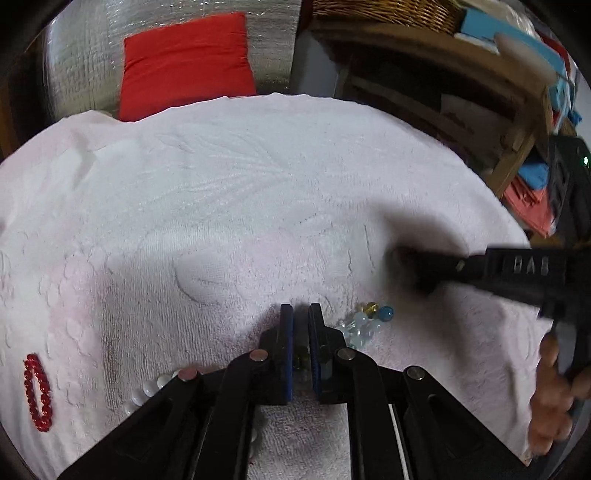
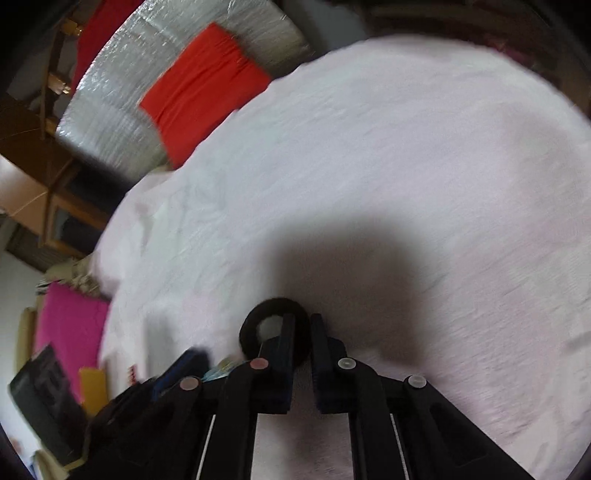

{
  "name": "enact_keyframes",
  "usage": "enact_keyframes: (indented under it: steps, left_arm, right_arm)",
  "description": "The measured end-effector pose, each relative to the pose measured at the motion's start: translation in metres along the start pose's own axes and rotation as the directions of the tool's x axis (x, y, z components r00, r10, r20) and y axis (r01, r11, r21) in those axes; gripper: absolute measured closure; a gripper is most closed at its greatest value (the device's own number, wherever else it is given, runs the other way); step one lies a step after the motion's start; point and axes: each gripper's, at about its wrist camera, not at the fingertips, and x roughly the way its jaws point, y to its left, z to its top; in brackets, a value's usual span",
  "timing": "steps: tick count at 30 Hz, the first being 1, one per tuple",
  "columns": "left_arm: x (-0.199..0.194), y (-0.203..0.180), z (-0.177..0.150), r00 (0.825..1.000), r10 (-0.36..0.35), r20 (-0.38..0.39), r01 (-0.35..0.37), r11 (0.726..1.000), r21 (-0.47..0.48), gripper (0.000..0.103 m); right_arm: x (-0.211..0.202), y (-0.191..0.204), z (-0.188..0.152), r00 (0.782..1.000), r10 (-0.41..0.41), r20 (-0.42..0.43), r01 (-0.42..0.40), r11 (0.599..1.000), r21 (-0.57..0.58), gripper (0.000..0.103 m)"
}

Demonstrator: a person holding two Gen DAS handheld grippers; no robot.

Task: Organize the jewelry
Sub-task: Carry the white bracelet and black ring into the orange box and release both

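In the left wrist view my left gripper (image 1: 301, 314) is shut on a clear glass-bead bracelet (image 1: 364, 325) with blue and yellow beads; part of it shows between the pads and the rest trails right on the white towel (image 1: 240, 206). A red bead bracelet (image 1: 37, 392) lies at the far left. A white pearl strand (image 1: 147, 387) peeks from under the left gripper. In the blurred right wrist view my right gripper (image 2: 303, 321) is shut on a black ring-shaped band (image 2: 271, 330), held over the towel (image 2: 369, 166). The right gripper also enters the left wrist view at the right (image 1: 406, 258).
A red cushion (image 1: 184, 62) leans on a silver foil panel beyond the towel's far edge. A wooden shelf with a wicker basket (image 1: 388, 14) and blue boxes stands at the back right. Pink cloth (image 2: 70, 325) and a dark box (image 2: 44, 398) lie at the left in the right wrist view.
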Motion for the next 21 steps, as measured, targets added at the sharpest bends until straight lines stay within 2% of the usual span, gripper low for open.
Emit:
enact_keyframes:
  steps: [3,6,11,13,15,19,20,21]
  left_arm:
    - [-0.001,0.0,0.001,1.0,-0.002,0.005,0.002,1.0,-0.007,0.094]
    - [-0.008,0.007,0.004,0.999,-0.033,0.013,0.033,0.999,-0.039,0.094]
    - [-0.05,0.021,0.006,0.99,-0.031,0.136,0.036,0.999,-0.035,0.094]
    - [-0.063,0.031,0.004,0.99,-0.019,0.143,0.024,0.999,-0.034,0.094]
    - [-0.068,0.044,0.002,0.992,0.007,0.127,0.0,0.999,-0.054,0.085]
    - [-0.072,0.08,-0.01,0.997,0.013,0.07,-0.004,0.991,-0.135,0.075]
    - [-0.074,0.087,-0.014,0.998,0.01,0.061,-0.002,0.99,-0.142,0.068]
    - [-0.075,0.092,-0.018,0.998,0.009,0.054,-0.001,0.99,-0.144,0.057]
  right_arm:
    - [-0.008,-0.019,0.005,0.999,-0.029,0.041,0.026,0.997,0.071,0.095]
    - [-0.023,-0.021,0.008,0.997,-0.012,0.08,0.008,0.998,0.059,0.095]
    - [-0.044,-0.016,0.008,0.991,0.052,0.123,-0.058,0.997,0.044,0.095]
    - [-0.044,-0.017,0.006,0.991,0.074,0.111,-0.081,0.995,0.063,0.095]
    - [-0.044,-0.014,0.002,0.992,0.09,0.093,-0.096,0.994,0.06,0.095]
    - [-0.037,0.001,-0.003,0.993,0.112,0.039,-0.114,0.993,0.043,0.095]
    - [-0.036,0.005,-0.005,0.993,0.114,0.026,-0.115,0.993,0.039,0.095]
    - [-0.034,0.008,-0.008,0.993,0.115,0.018,-0.116,0.993,0.036,0.095]
